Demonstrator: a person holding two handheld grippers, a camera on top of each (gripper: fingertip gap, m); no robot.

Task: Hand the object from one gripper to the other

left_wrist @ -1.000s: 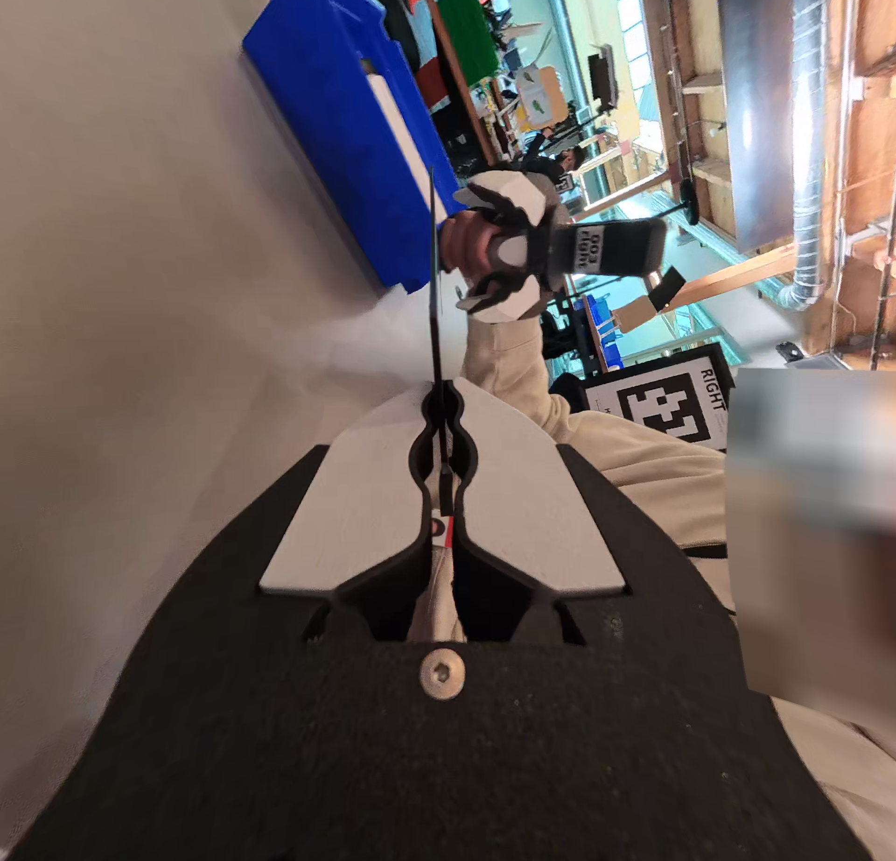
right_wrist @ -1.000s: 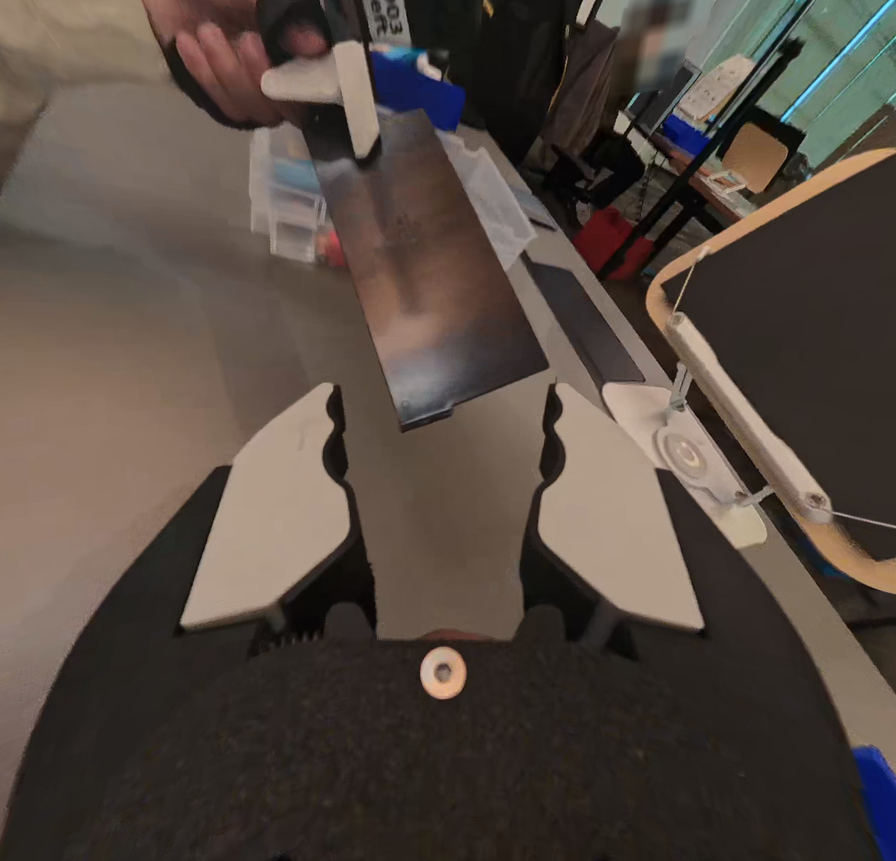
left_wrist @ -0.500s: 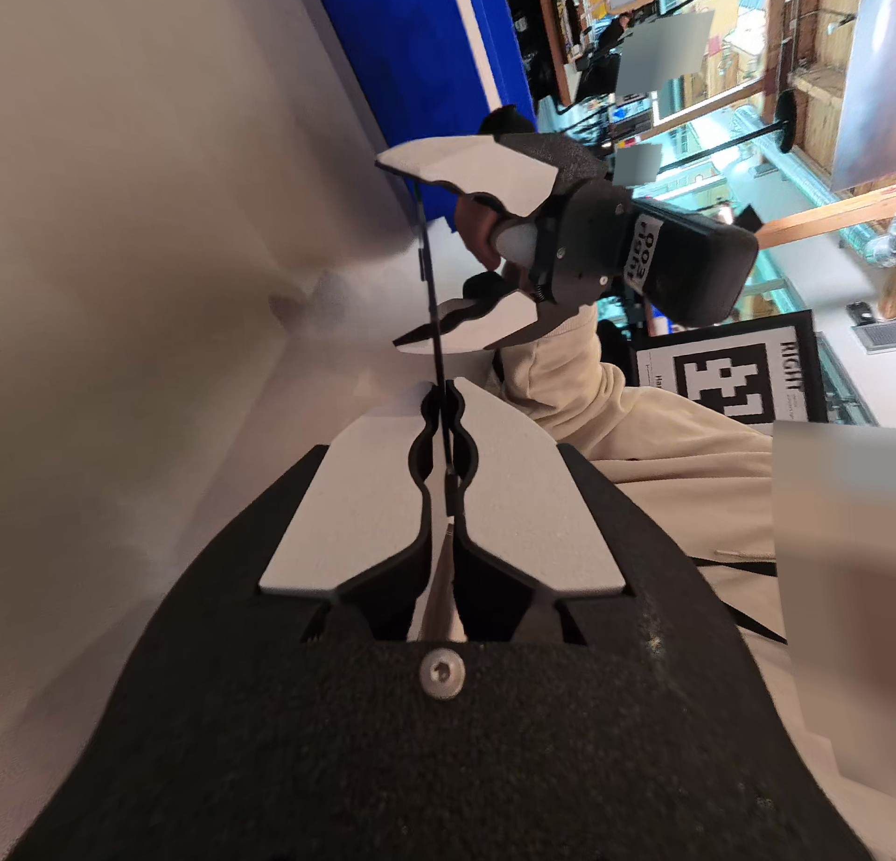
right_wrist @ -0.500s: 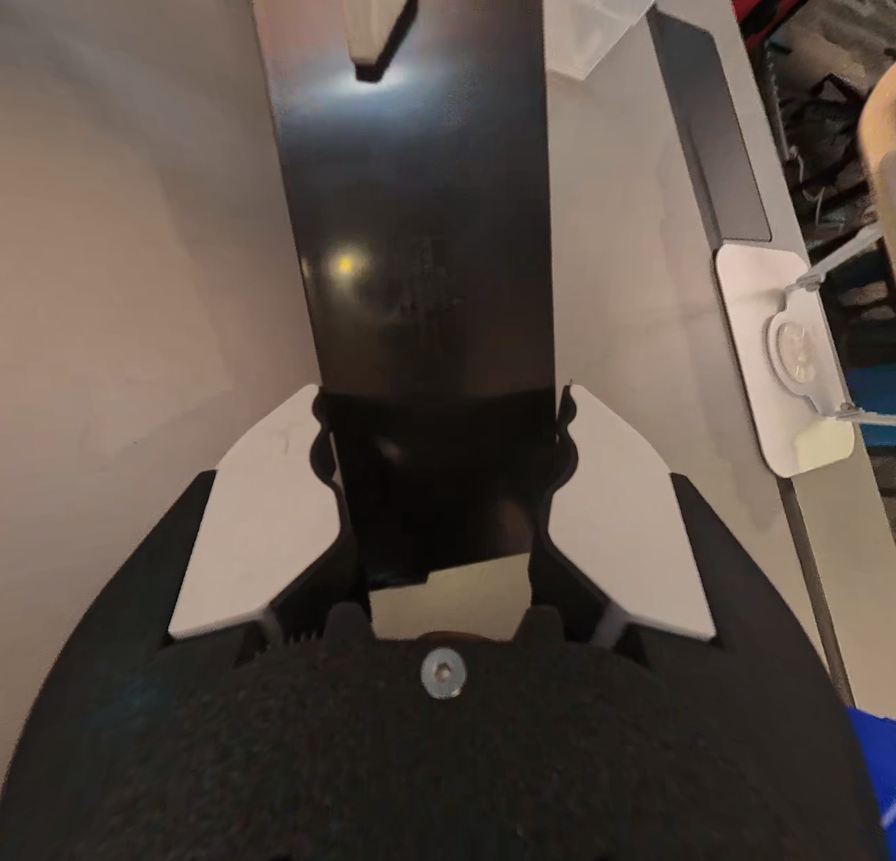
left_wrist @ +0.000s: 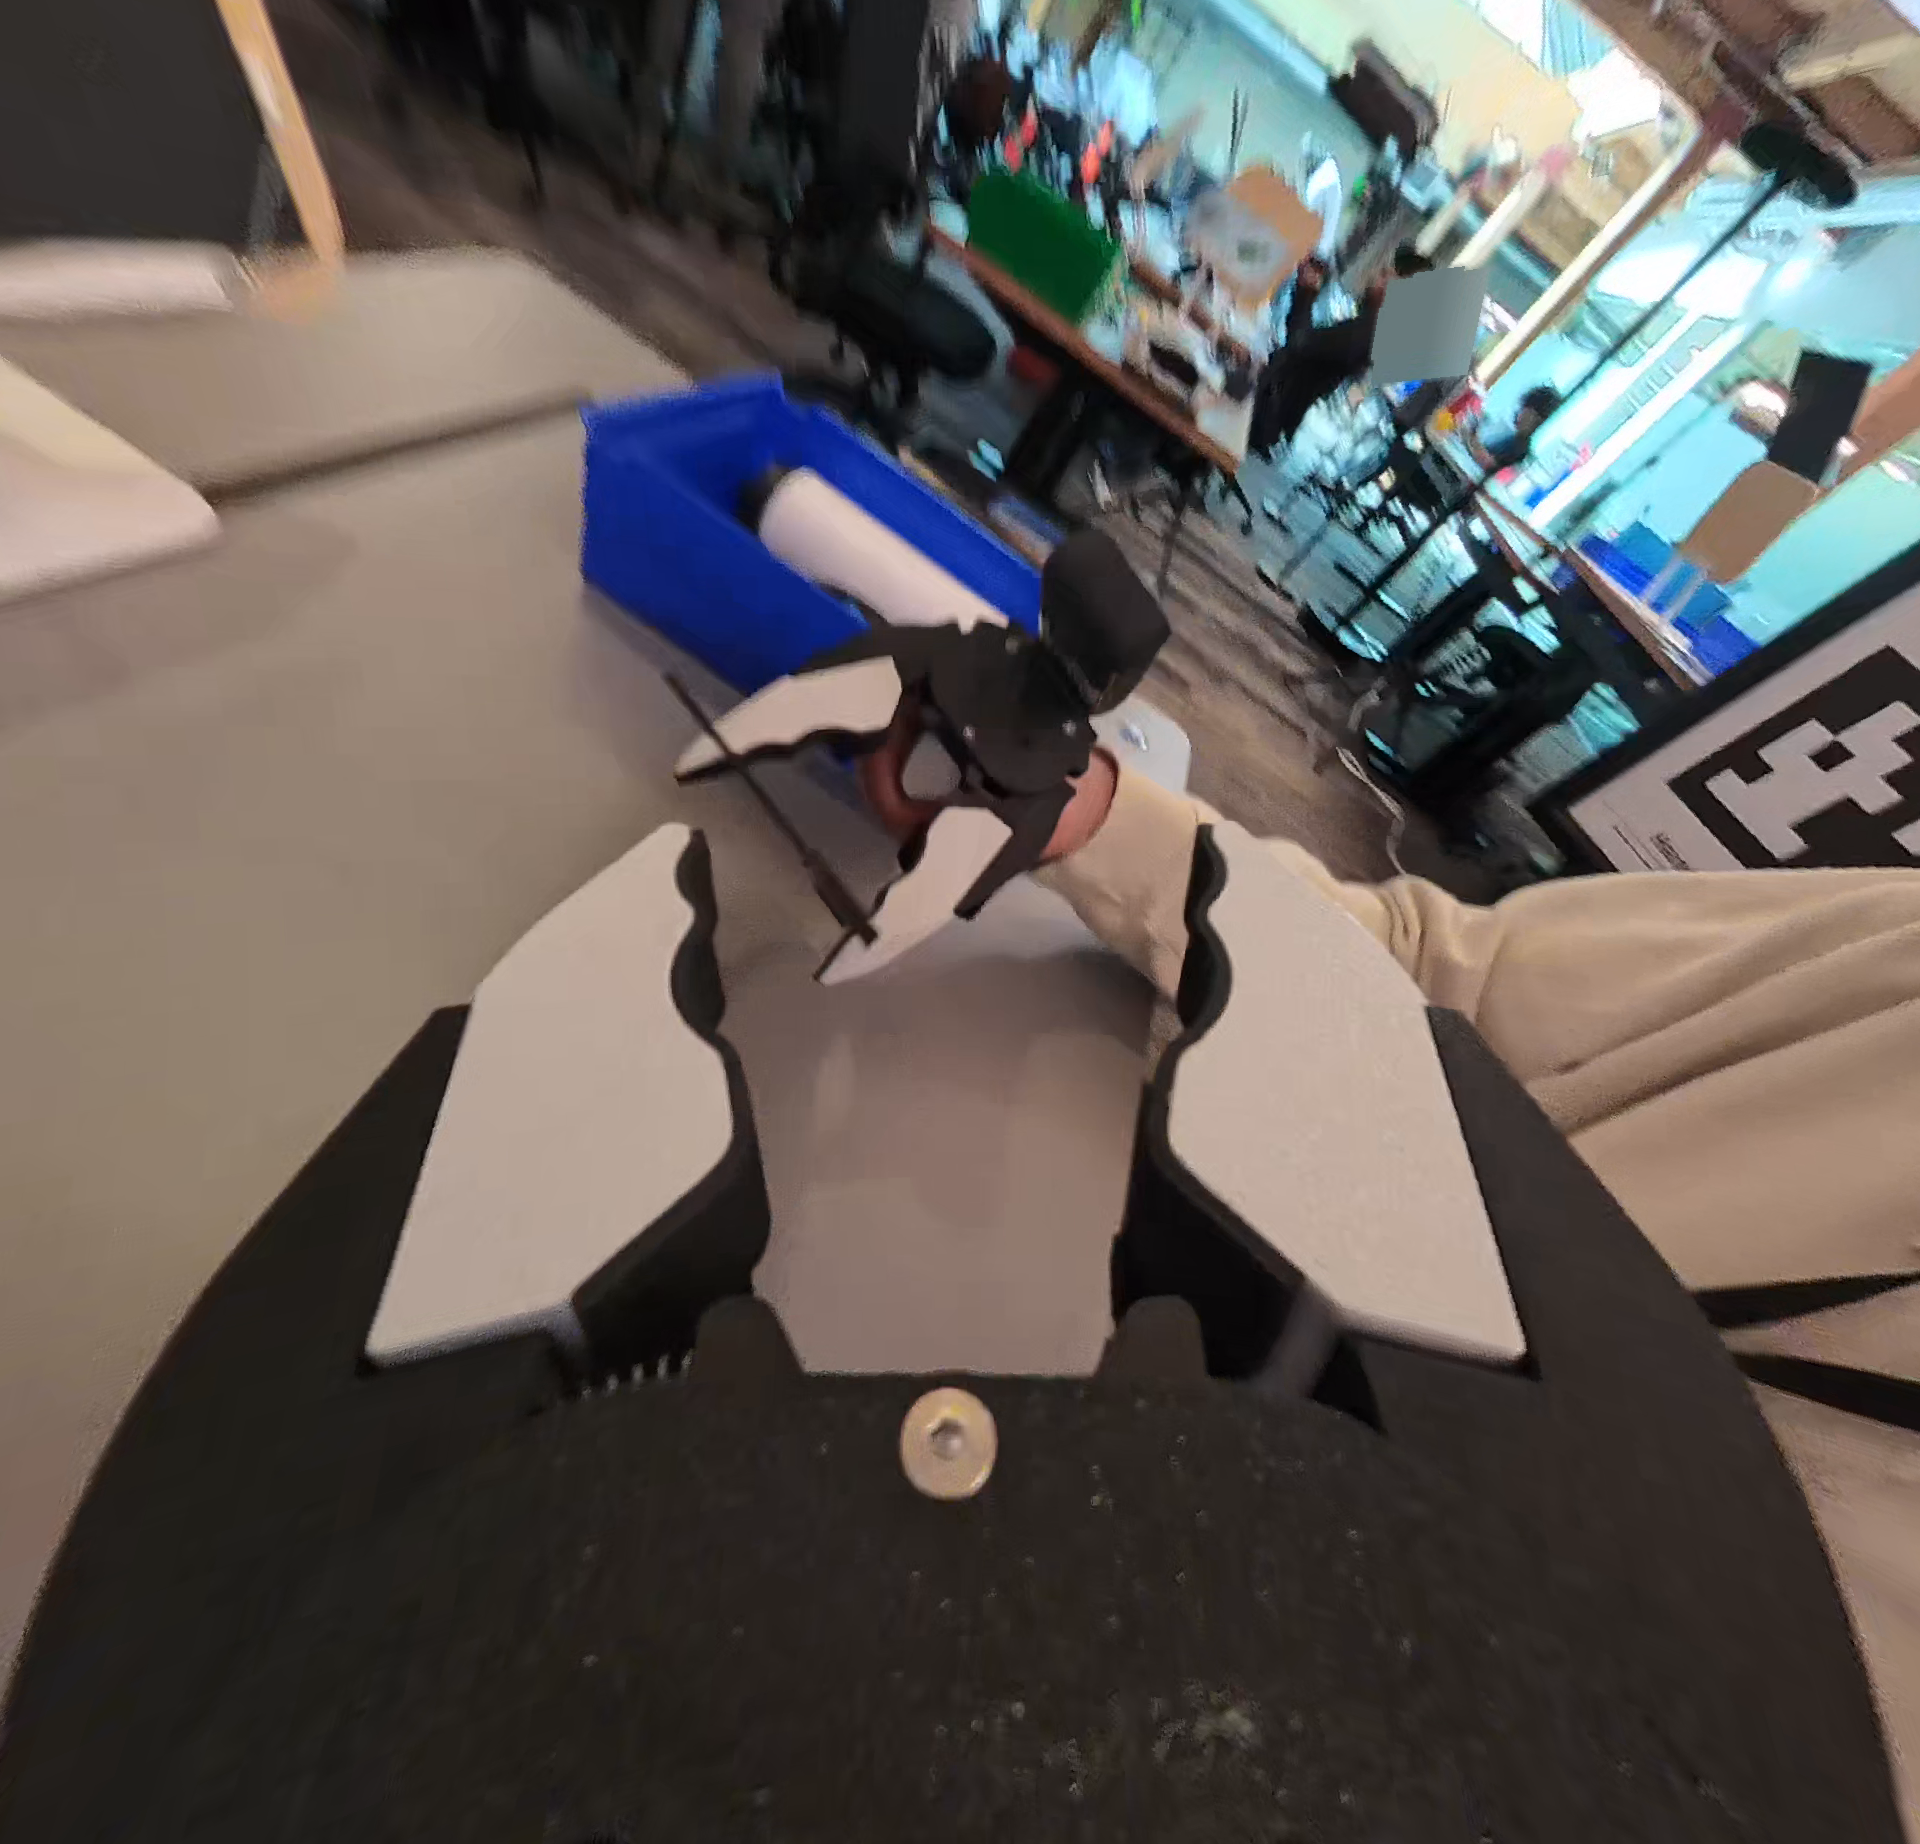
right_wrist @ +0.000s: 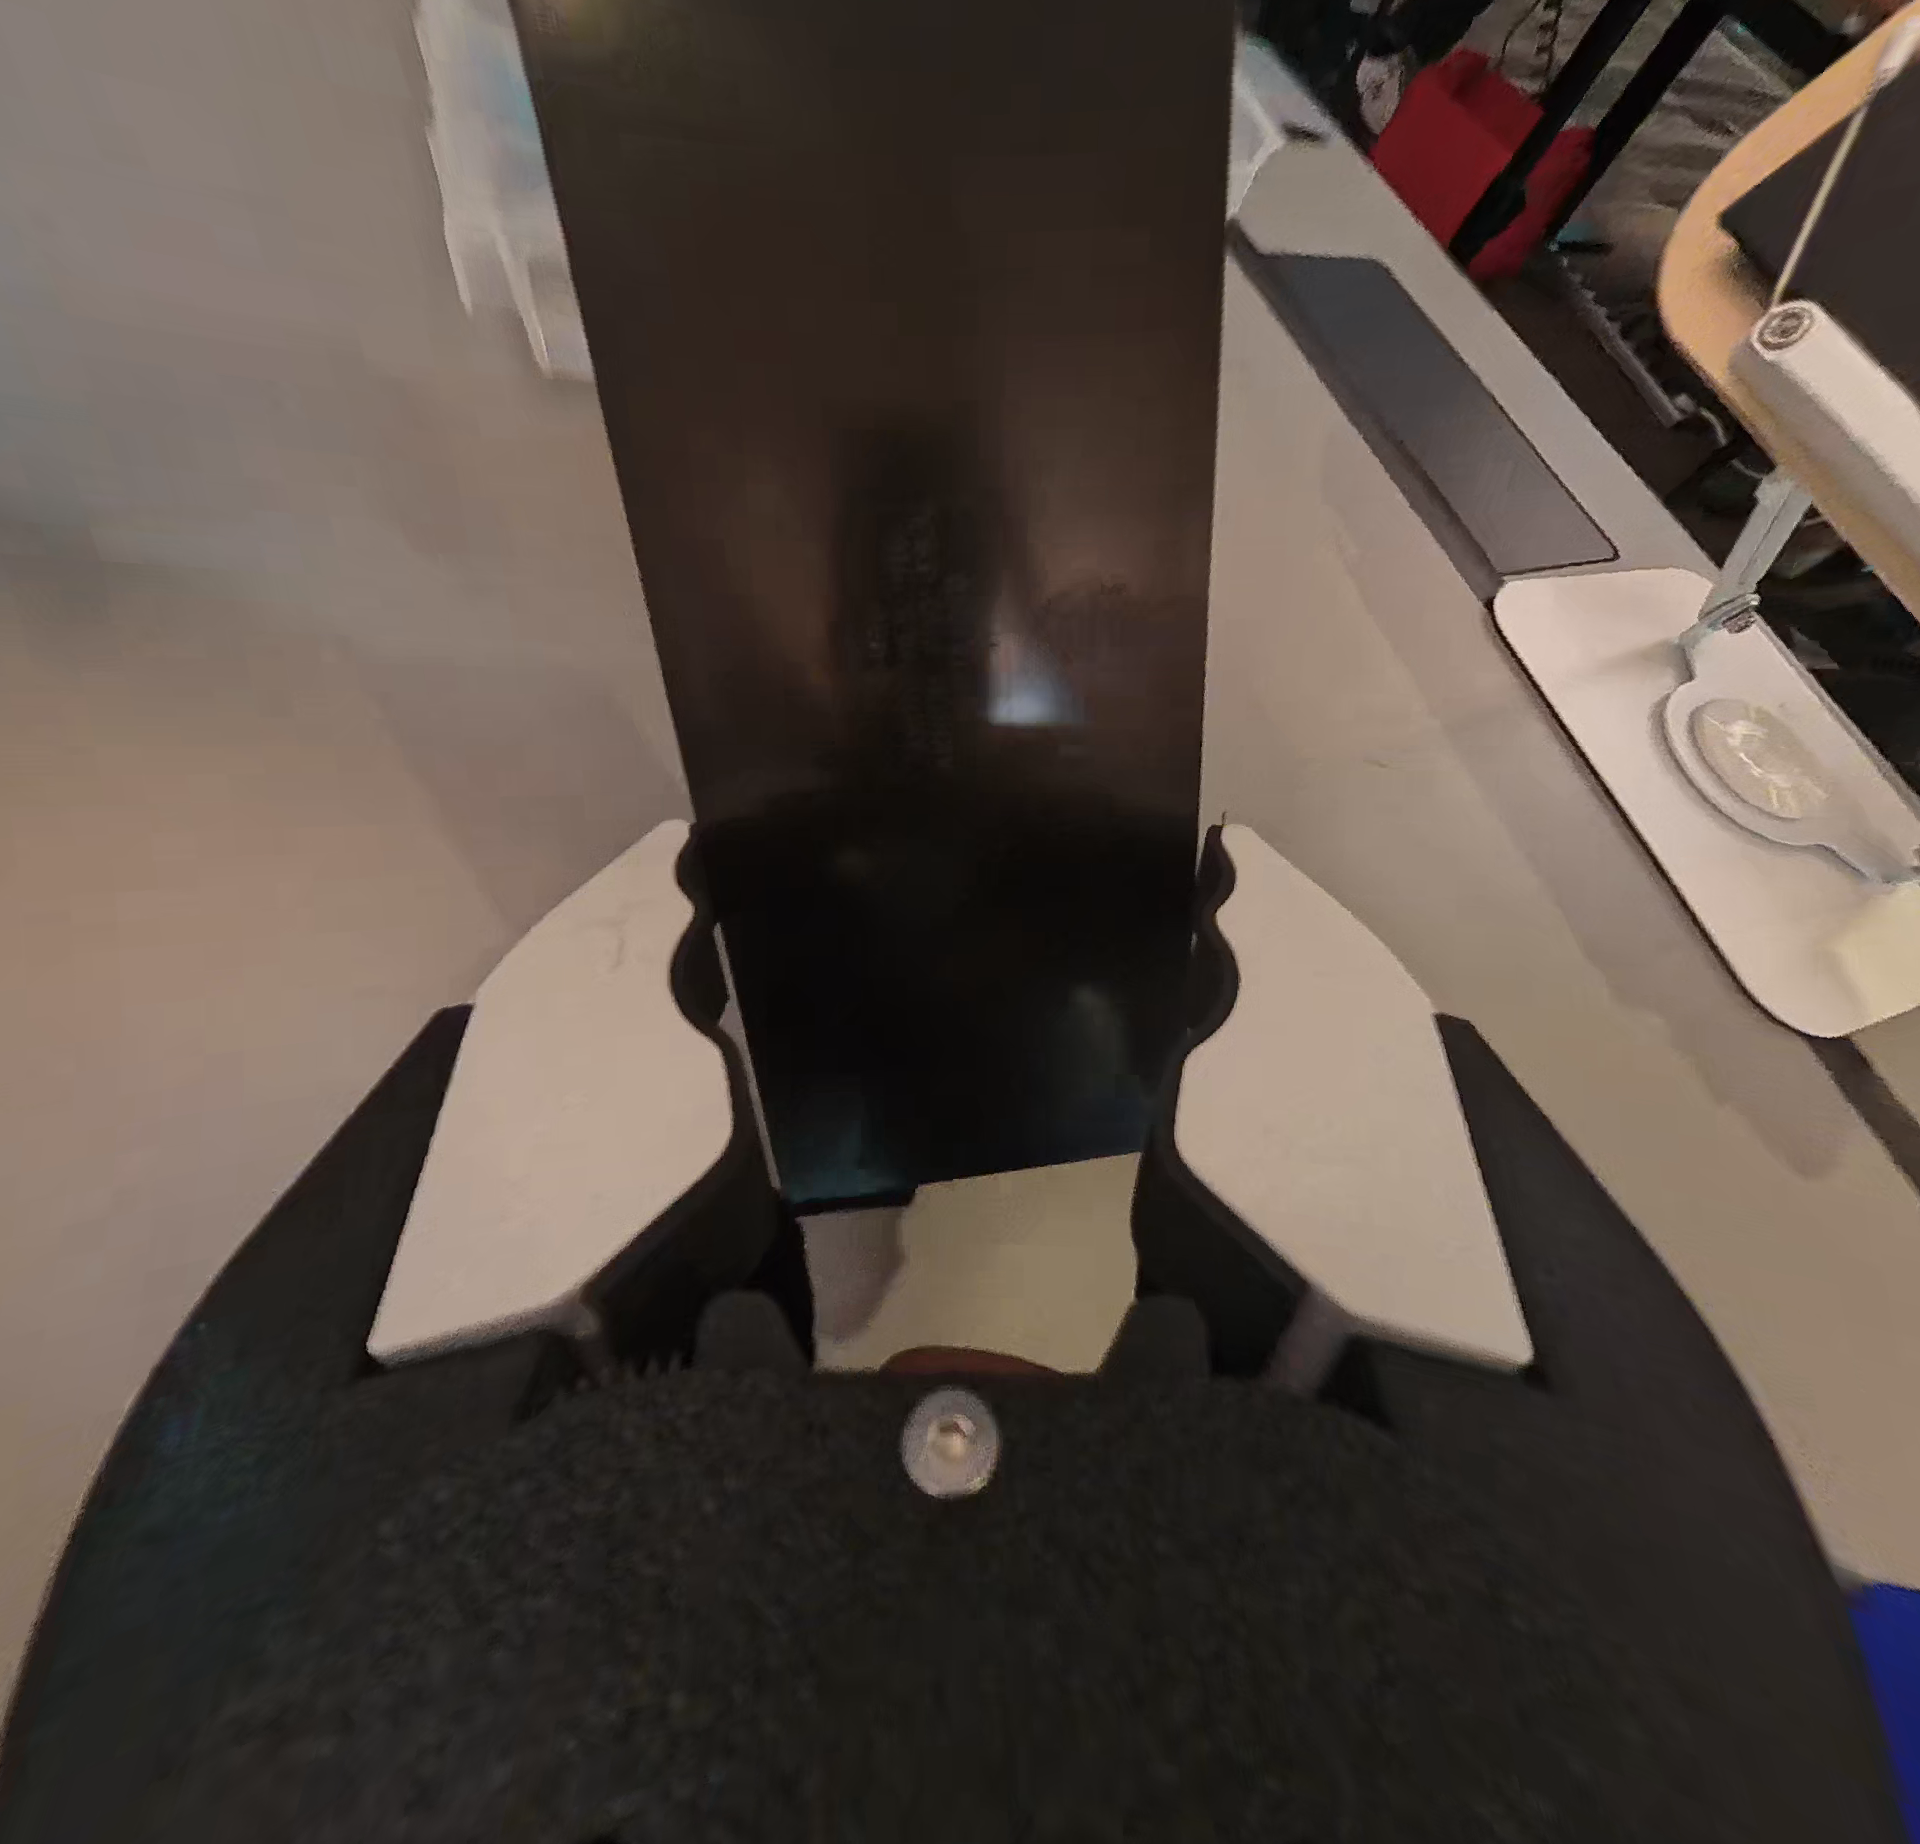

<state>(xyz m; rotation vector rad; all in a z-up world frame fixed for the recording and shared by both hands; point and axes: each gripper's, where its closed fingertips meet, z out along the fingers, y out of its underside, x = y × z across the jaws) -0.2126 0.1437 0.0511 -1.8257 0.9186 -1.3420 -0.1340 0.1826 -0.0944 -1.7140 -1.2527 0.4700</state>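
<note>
The object is a thin, glossy black plate (right_wrist: pixel 894 392). My right gripper (right_wrist: pixel 951 838) is shut on it, with the fingers pressing its two long side edges, and the plate sticks out forward over the table. In the left wrist view the plate (left_wrist: pixel 774 807) shows edge-on as a thin dark line between the fingers of the right gripper (left_wrist: pixel 758 869), held just above the grey table (left_wrist: pixel 260 859). My left gripper (left_wrist: pixel 945 859) is open and empty, a short way back from the plate.
A blue bin (left_wrist: pixel 675 537) holding a white roll (left_wrist: pixel 831 537) stands behind the right gripper. A white lamp base (right_wrist: pixel 1662 755) and a dark strip (right_wrist: pixel 1423 412) lie near the table's right edge. A person's beige sleeve (left_wrist: pixel 1558 963) reaches in from the right. There is about 20 cm between the tips of the two grippers.
My left gripper has opened, let go of the plate and drawn back, swinging its view round. My right gripper has closed on the plate's side edges and now holds it alone.
</note>
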